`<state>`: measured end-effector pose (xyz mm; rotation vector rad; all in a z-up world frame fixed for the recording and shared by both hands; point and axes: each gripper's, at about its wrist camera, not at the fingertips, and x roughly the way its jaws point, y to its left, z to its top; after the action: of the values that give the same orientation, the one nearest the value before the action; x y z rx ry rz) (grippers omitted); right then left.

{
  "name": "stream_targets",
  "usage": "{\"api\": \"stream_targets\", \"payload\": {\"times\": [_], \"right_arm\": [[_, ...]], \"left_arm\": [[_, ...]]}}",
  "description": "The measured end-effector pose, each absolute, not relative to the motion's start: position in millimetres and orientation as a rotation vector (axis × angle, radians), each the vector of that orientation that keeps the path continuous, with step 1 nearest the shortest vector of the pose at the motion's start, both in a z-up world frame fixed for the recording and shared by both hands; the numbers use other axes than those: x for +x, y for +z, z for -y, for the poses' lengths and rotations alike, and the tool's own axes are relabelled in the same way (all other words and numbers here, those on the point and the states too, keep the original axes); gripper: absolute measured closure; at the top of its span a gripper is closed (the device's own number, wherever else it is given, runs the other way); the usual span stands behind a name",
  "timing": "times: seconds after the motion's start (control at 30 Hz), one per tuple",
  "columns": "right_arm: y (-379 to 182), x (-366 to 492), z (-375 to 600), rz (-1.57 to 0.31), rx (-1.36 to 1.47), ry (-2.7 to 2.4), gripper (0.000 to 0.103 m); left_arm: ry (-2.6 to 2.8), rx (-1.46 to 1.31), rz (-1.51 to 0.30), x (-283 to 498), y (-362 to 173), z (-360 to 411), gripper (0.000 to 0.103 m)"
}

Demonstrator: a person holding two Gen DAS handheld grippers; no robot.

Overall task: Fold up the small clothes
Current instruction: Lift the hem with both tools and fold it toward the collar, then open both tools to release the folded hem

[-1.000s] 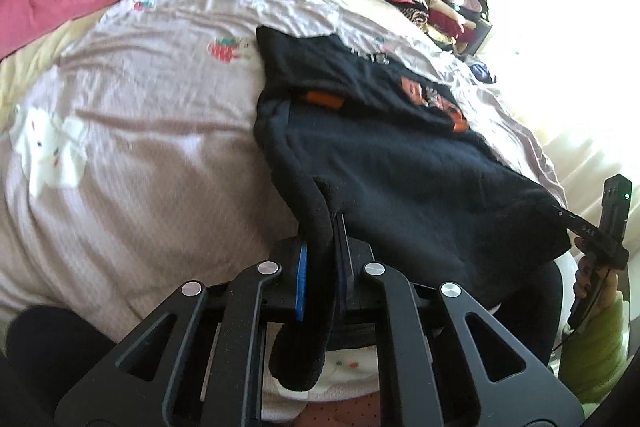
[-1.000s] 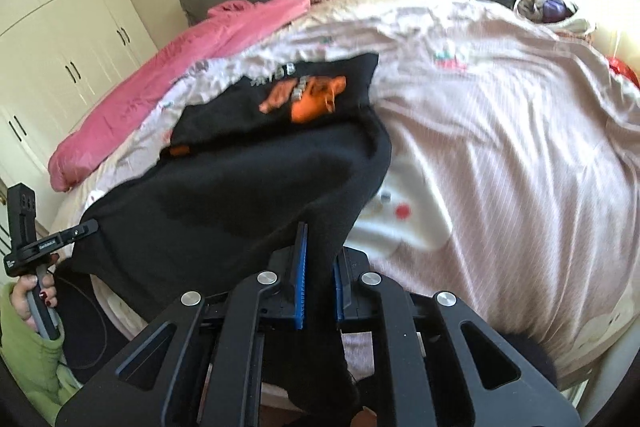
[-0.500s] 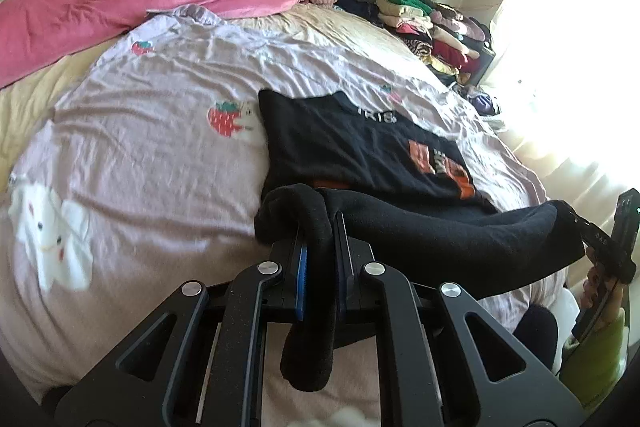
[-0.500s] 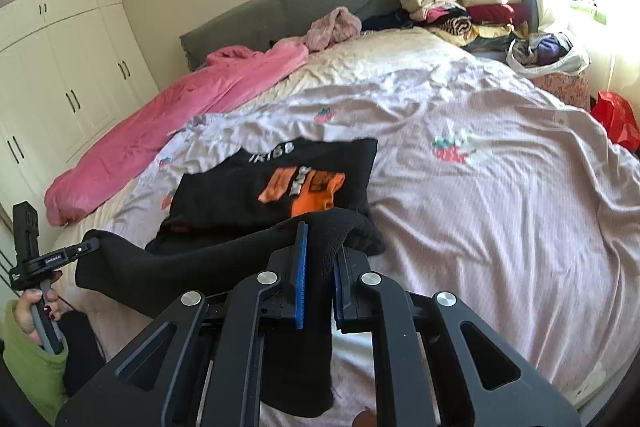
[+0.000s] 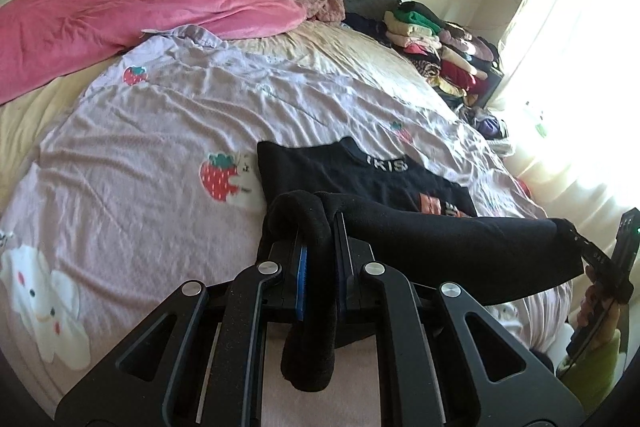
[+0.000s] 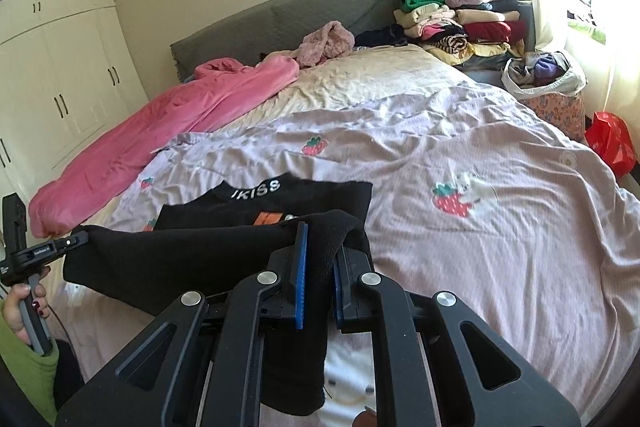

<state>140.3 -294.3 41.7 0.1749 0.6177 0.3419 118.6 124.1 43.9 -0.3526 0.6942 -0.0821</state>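
Observation:
A black sweater (image 5: pixel 340 175) with white letters and an orange print lies on the lilac bedspread (image 5: pixel 140 155). Its near hem is lifted and stretched between both grippers. My left gripper (image 5: pixel 318 251) is shut on the hem's left corner, cloth hanging down between the fingers. My right gripper (image 6: pixel 320 259) is shut on the right corner. Each view shows the other gripper at the far end of the taut hem, the right one in the left wrist view (image 5: pixel 600 259), the left one in the right wrist view (image 6: pixel 44 247). The sweater's upper part (image 6: pixel 280 195) rests flat.
A pink blanket (image 5: pixel 100 23) lies along the bed's far left. Stacked folded clothes (image 6: pixel 460 15) sit at the head of the bed on the right. A basket of clothes (image 6: pixel 548 83) and a red bag (image 6: pixel 612 143) stand beside the bed. White wardrobes (image 6: pixel 60 75) line the left wall.
Both grippers have lifted the hem and carried it forward over the sweater toward the collar. The lower half now covers most of the orange print.

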Motion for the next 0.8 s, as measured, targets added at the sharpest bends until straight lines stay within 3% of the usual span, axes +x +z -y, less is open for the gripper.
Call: {"api": "stream_targets", "payload": {"times": [0.8], "right_arm": [[-8.0,216.3,270.6,-0.714,0.164,0.197,0.094]], "left_arm": [[0.001,-0.304,-0.741,173.3,-2.3,-125.5,0.095]]}}
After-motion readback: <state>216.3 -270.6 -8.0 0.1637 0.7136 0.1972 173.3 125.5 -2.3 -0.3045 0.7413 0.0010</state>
